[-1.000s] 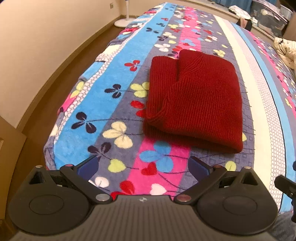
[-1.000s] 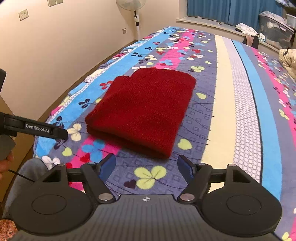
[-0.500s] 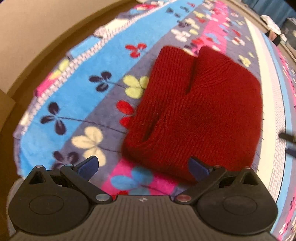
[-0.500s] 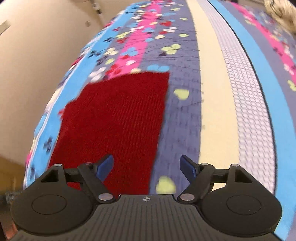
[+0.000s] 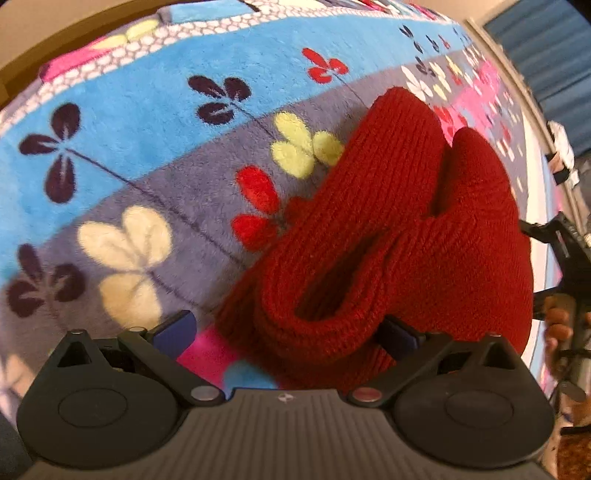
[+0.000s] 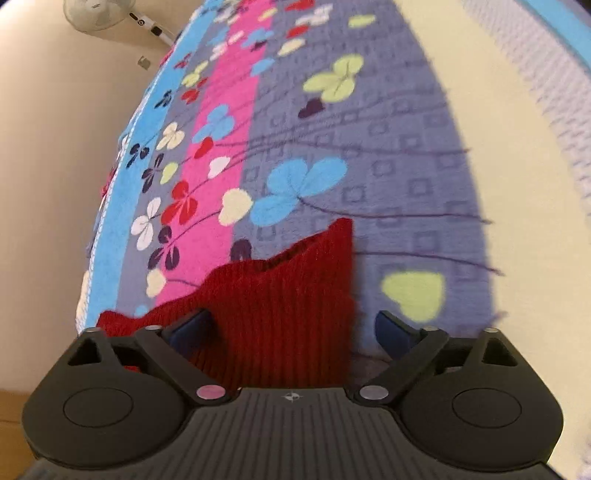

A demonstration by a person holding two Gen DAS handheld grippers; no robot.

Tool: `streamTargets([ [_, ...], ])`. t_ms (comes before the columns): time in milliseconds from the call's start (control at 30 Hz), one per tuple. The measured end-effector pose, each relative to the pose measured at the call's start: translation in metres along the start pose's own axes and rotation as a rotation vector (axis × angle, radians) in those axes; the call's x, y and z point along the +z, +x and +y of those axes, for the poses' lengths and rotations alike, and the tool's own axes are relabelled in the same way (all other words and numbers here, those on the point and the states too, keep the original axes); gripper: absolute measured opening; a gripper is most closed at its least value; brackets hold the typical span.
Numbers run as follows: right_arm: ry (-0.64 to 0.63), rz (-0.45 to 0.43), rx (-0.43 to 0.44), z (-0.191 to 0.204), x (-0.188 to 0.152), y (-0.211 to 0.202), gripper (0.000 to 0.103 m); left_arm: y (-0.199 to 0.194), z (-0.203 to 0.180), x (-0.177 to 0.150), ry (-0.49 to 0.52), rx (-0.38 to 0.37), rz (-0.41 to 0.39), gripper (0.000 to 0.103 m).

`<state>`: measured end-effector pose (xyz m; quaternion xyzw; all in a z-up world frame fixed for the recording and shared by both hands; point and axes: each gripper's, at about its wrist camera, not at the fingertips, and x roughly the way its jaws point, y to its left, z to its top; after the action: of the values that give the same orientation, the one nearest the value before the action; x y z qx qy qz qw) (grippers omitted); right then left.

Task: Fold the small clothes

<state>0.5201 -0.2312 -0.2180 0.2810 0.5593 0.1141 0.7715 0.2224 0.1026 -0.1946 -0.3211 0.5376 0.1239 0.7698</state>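
A folded dark red knitted garment [image 5: 399, 229] lies on the flowered blanket [image 5: 122, 122] of a bed. My left gripper [image 5: 286, 332] is open, low over the garment's near left corner, with the folded edge between its fingers. My right gripper [image 6: 291, 328] is open, low over the garment's far right corner [image 6: 280, 317]. The left finger rests on the knit and the right finger is over the blanket [image 6: 406, 177]. The right gripper's frame and a hand also show in the left wrist view [image 5: 569, 280].
A wall [image 6: 55, 147] and a standing fan [image 6: 99, 14] lie to the left of the bed. Blue curtains [image 5: 546, 44] hang at the far end. The bed edge drops off on the left side [image 5: 74, 48].
Both grippers have moved forward and down onto the garment, from hovering at the bed's near end to straddling its corners. Both stay open.
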Motion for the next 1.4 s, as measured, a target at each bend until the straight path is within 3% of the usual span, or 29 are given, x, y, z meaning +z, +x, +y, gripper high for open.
streamTargets([
  [67,0.0,0.02,0.015,0.001,0.002,0.011,0.101,0.002,0.0,0.0,-0.003,-0.014,-0.023,0.103],
  [100,-0.01,0.017,0.022,0.003,0.003,0.013,0.096,0.002,-0.001,0.001,-0.003,-0.02,-0.034,0.103],
  [133,-0.033,0.009,0.047,0.007,0.002,0.011,0.074,0.003,-0.002,0.001,-0.005,-0.022,-0.043,0.103],
  [167,-0.059,0.014,0.056,0.012,0.002,0.01,0.058,0.002,-0.002,0.002,-0.012,-0.024,-0.055,0.101],
  [200,-0.098,0.02,0.068,0.019,0.0,0.006,0.045,-0.001,-0.003,0.002,-0.011,-0.029,-0.076,0.087],
  [233,-0.155,0.009,0.06,0.026,-0.002,0.001,0.039,-0.004,-0.007,0.002,0.002,-0.03,-0.086,0.082],
  [300,-0.233,-0.01,0.058,0.032,-0.006,-0.01,0.034,-0.01,-0.016,0.0,0.035,-0.001,-0.112,0.068],
  [400,-0.199,-0.04,0.054,0.027,-0.008,-0.026,0.03,-0.01,-0.032,0.008,0.108,0.007,-0.122,0.053],
  [467,-0.187,-0.091,0.06,0.023,-0.015,-0.047,0.028,-0.006,-0.046,0.023,0.187,0.016,-0.103,0.049],
  [600,-0.048,-0.226,0.051,-0.022,-0.039,-0.103,0.027,0.013,-0.102,0.073,0.436,-0.024,-0.061,0.047],
  [700,0.168,-0.308,0.036,-0.09,-0.077,-0.145,0.026,0.04,-0.179,0.102,0.647,-0.064,-0.014,0.047],
  [800,0.39,-0.394,0.064,-0.151,-0.14,-0.176,0.026,0.072,-0.271,0.094,0.89,-0.079,0.03,0.048],
  [933,0.541,-0.507,0.084,-0.176,-0.224,-0.186,0.028,0.092,-0.346,0.055,1.079,-0.08,0.03,0.05],
  [1000,0.557,-0.529,0.059,-0.178,-0.236,-0.181,0.036,0.093,-0.351,0.048,1.108,-0.055,0.012,0.056],
  [1100,0.461,-0.523,0.009,-0.178,-0.224,-0.183,0.046,0.086,-0.329,0.061,1.069,-0.039,-0.021,0.068],
  [1167,0.379,-0.505,-0.04,-0.174,-0.214,-0.185,0.051,0.077,-0.31,0.074,1.014,-0.02,-0.026,0.068],
  [1233,0.325,-0.48,-0.102,-0.171,-0.204,-0.19,0.066,0.073,-0.291,0.088,0.95,-0.002,-0.025,0.068],
  [1300,0.299,-0.504,-0.159,-0.172,-0.195,-0.207,0.074,0.063,-0.276,0.099,0.91,-0.013,-0.019,0.068],
  [1400,0.238,-0.564,-0.202,-0.173,-0.186,-0.227,0.075,0.046,-0.271,0.101,0.899,-0.082,-0.011,0.07],
])
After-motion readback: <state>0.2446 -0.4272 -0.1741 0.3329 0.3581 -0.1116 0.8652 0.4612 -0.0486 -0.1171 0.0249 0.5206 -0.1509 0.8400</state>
